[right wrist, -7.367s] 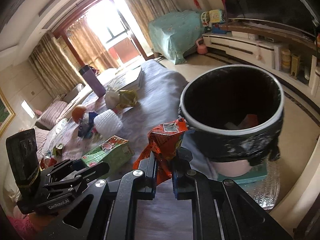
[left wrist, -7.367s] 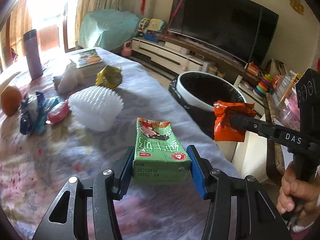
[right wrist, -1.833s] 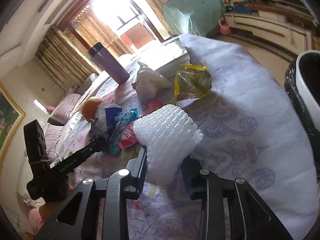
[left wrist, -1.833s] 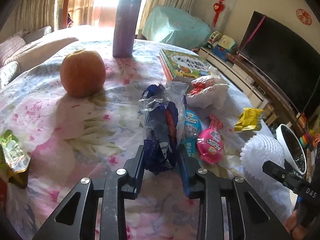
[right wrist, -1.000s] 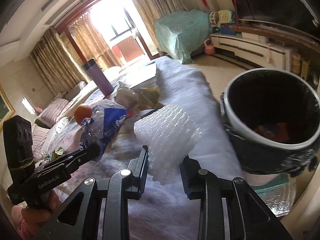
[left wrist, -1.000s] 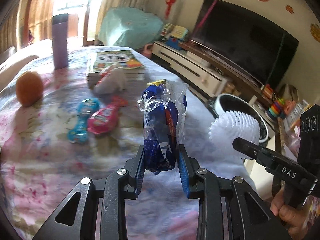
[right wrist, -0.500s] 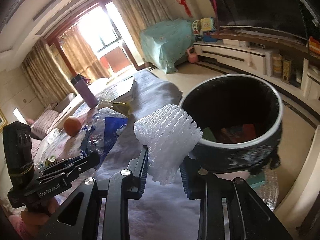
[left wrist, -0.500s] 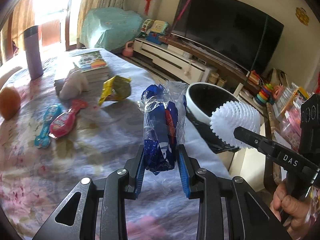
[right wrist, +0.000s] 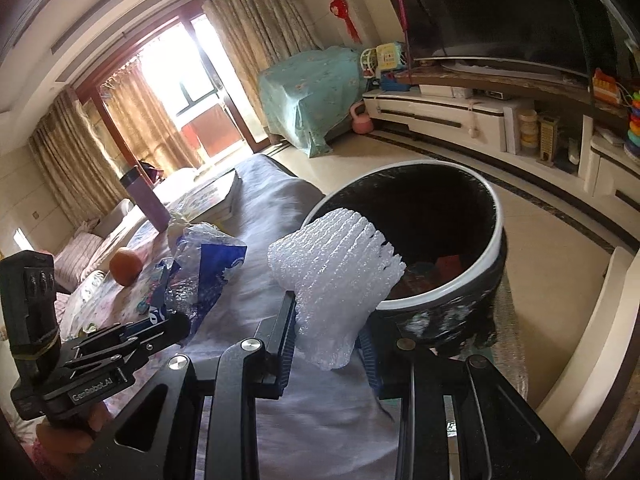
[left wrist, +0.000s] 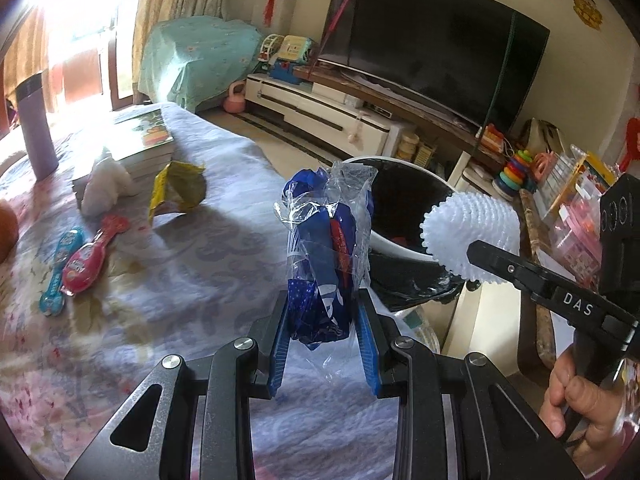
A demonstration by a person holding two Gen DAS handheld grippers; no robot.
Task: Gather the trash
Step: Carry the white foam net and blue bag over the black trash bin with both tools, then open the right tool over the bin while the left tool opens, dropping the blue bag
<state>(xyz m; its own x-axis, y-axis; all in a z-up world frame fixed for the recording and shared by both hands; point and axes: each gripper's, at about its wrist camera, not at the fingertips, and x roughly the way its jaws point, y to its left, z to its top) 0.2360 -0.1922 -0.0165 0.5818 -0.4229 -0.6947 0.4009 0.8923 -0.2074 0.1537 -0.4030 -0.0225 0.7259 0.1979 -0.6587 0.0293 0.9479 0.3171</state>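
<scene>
Beside the bin's rim [right wrist: 496, 216], right tool [right wrist: 326, 344] grips foam netting [right wrist: 336, 276]; left tool [left wrist: 324, 336] grips blue wrapper [left wrist: 320, 264].

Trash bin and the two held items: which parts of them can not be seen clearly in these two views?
- Trash bin: in the right wrist view, the white foam net covers its near rim; the contents are dark, only red and green scraps show.
- Trash bin, left wrist view: the blue plastic bag and the foam net hide much of the opening.
- Blue plastic bag: the print is crumpled and unreadable.
- Foam net: its lower end sits between the right gripper pads.
</scene>
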